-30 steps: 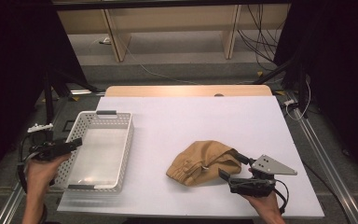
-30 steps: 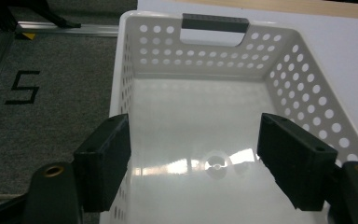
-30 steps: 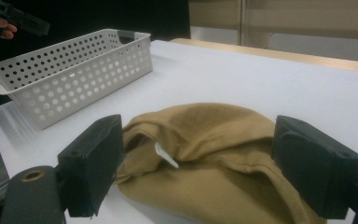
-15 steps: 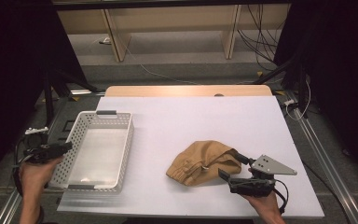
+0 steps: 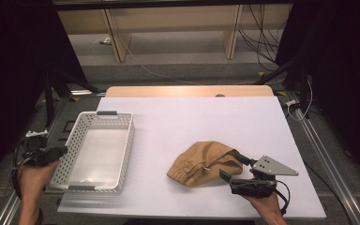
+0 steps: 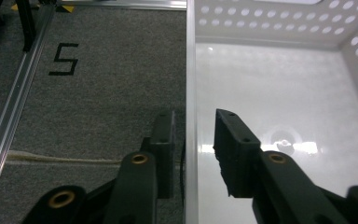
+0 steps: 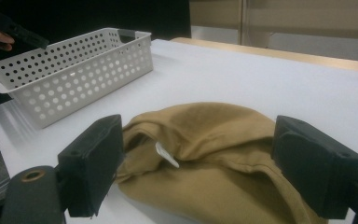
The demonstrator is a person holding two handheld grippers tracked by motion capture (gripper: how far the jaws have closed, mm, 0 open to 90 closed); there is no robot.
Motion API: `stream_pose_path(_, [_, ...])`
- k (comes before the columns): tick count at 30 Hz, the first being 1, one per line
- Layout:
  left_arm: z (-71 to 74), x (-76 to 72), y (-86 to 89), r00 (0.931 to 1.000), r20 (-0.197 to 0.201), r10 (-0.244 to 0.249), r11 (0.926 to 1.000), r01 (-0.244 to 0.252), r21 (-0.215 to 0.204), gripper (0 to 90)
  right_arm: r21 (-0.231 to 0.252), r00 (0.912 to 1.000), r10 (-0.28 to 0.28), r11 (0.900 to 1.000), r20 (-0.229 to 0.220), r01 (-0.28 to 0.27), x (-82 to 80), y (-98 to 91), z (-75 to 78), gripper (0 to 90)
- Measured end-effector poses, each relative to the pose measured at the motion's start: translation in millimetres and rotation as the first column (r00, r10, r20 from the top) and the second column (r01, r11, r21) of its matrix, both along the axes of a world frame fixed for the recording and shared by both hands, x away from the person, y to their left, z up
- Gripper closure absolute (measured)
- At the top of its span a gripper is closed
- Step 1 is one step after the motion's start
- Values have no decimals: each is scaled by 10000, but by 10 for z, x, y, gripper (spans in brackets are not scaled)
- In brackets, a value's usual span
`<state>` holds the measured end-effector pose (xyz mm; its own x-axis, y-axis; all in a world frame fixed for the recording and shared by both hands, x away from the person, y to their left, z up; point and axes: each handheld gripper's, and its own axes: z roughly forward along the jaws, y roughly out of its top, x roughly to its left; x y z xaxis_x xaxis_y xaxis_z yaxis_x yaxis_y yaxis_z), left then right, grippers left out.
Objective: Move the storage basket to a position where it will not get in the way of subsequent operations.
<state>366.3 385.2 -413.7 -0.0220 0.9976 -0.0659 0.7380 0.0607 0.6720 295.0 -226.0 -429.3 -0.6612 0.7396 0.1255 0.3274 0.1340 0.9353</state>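
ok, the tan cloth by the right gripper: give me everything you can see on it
The tan cloth is a soft, matte, woven-looking garment lying crumpled in a rounded heap on the white table, right of the white perforated basket and apart from it. It shows a gathered hem at its near edge and a small white tag in a fold. The right gripper is open, its jaws on either side of the heap's edge, not closed on it.

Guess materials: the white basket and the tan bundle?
White basket: likely moulded plastic, glossy; regular punched holes, and its floor mirrors a light in the left gripper view. Tan bundle: soft woven cloth, matte; folds, a gathered hem and a small white tag suggest a garment.
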Motion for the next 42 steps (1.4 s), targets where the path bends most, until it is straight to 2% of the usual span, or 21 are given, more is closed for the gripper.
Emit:
stream_pose_path(7, [-35, 5, -8, 10000, -71, -63, 9999, 64, 136, 831, -4, 10000, 27, 10000, -7, -27, 0, 1, 0, 181])
stream_pose_path(11, [-26, 13, -42, 9999, -153, -63, 9996, 67, 256, 835, -39, 10000, 32, 10000, -34, -32, 1, 2, 0, 181])
stream_pose_path(14, [-27, 32, -83, 9998, -155, -120, 9999, 122, 113, 835, -41, 10000, 43, 10000, -19, -44, 1, 5, 0, 181])
stream_pose_path(17, [-22, 50, -130, 9997, -201, -134, 9998, 137, 140, 835, -29, 10000, 40, 10000, -27, -40, 0, 4, 0, 181])
stream_pose_path(21, [-27, 78, -185, 9998, -144, -101, 9998, 99, -149, 834, -28, 10000, 44, 10000, -22, -44, 2, 4, -1, 181])
stream_pose_path(26, [-26, 119, -255, 9997, -181, -177, 9997, 174, -166, 835, -69, 10000, 50, 10000, -6, -50, 5, 7, -3, 181])
stream_pose_path(42, [-37, 209, -345, 9999, -112, 1, 9986, -7, -531, 837, -108, 10000, 66, 9999, 0, -66, 7, 9, -5, 182])
